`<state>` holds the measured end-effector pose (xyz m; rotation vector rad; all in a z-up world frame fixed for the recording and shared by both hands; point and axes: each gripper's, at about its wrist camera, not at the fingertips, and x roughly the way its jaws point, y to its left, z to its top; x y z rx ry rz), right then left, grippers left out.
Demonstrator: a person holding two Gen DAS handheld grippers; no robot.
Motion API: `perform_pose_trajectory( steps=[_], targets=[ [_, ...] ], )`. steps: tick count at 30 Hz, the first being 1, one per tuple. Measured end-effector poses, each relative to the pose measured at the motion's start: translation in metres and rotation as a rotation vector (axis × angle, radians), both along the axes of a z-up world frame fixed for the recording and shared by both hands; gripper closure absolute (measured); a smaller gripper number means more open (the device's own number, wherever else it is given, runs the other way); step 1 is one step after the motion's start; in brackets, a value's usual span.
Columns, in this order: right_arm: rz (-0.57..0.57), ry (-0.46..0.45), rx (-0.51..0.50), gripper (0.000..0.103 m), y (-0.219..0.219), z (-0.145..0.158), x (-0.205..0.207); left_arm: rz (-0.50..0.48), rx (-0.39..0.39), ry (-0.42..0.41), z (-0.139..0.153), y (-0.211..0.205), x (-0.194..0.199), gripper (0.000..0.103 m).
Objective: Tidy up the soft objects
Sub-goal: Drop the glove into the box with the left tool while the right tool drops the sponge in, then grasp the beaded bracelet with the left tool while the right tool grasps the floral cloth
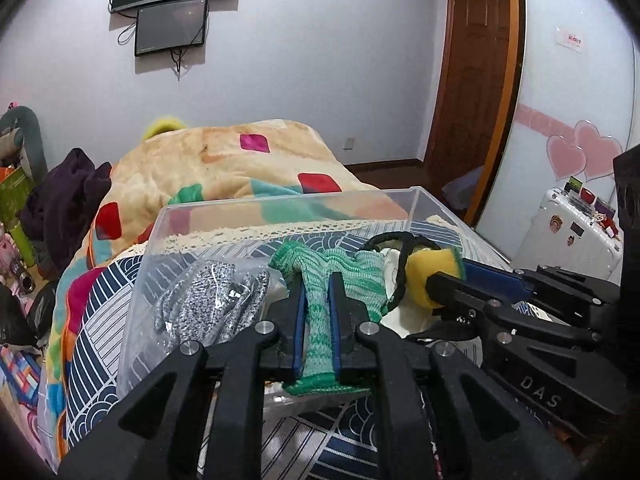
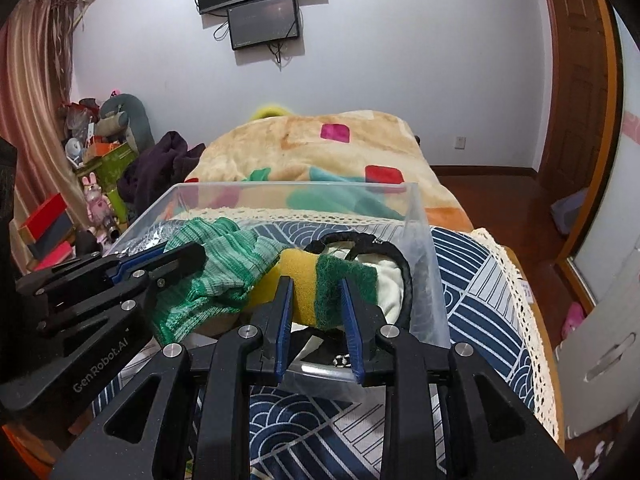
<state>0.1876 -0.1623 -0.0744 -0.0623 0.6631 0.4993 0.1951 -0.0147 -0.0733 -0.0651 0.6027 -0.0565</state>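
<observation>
Green glove (image 1: 320, 300) in "GenRobot.AI" left gripper (image 1: 316, 284); "DAS" right gripper (image 2: 316, 284) holds sponge (image 2: 320, 280).

Bed (image 2: 480, 264) spread with navy wave-pattern cover (image 1: 100, 312) edged in cream lace. Resting directly on it, clear plastic bin (image 2: 434, 280) toward the near end; bunched beyond, plush orange blanket (image 1: 224, 168) with coloured patches

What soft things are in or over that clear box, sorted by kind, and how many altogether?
Green knit glove: 1
Grey speckled gloves, bagged, number unclear: 1 pack
Yellow-and-green sponge: 1
White cloth item with black rim: 1
Total: 4
</observation>
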Motion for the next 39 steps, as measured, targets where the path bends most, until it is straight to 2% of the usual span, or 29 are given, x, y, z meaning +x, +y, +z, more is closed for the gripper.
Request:
perform_pose_trajectory(
  steps=[5,8,10,13,15,18,22,27,35,39],
  targets=[
    [0.013,0.013,-0.002,0.075,-0.002,0.002,-0.002,-0.008,-0.002,-0.006,0.004,0.002,-0.007,0.076],
    [0.012,0.004,0.002,0.065,-0.005,0.005,-0.004,-0.021,-0.001,-0.026,0.011,0.002,-0.016,0.07],
    [0.005,-0.011,0.01,0.054,-0.007,0.009,-0.007,-0.028,0.002,-0.042,0.017,0.001,-0.023,0.066],
    [-0.003,-0.051,0.016,0.047,-0.013,0.019,-0.017,-0.034,0.009,-0.074,0.027,0.002,-0.038,0.054],
    [-0.005,-0.074,0.018,0.045,-0.014,0.025,-0.021,-0.032,0.008,-0.089,0.032,0.003,-0.049,0.039],
    [-0.006,-0.113,0.035,0.034,-0.02,0.034,-0.032,-0.032,0.009,-0.103,0.035,0.005,-0.062,0.033],
    [0.005,-0.145,0.053,0.024,-0.025,0.039,-0.045,-0.035,0.03,-0.092,0.03,0.006,-0.079,0.028],
    [0.035,-0.132,0.05,0.023,-0.023,0.033,-0.054,-0.048,0.049,-0.063,0.018,0.006,-0.1,0.021],
    [0.091,-0.031,-0.013,0.023,-0.008,-0.005,-0.067,-0.06,0.102,0.03,-0.016,0.005,-0.123,0.021],
    [0.127,0.043,-0.034,0.023,-0.004,-0.028,-0.074,-0.065,0.081,0.08,-0.028,0.01,-0.129,0.021]
  ],
)
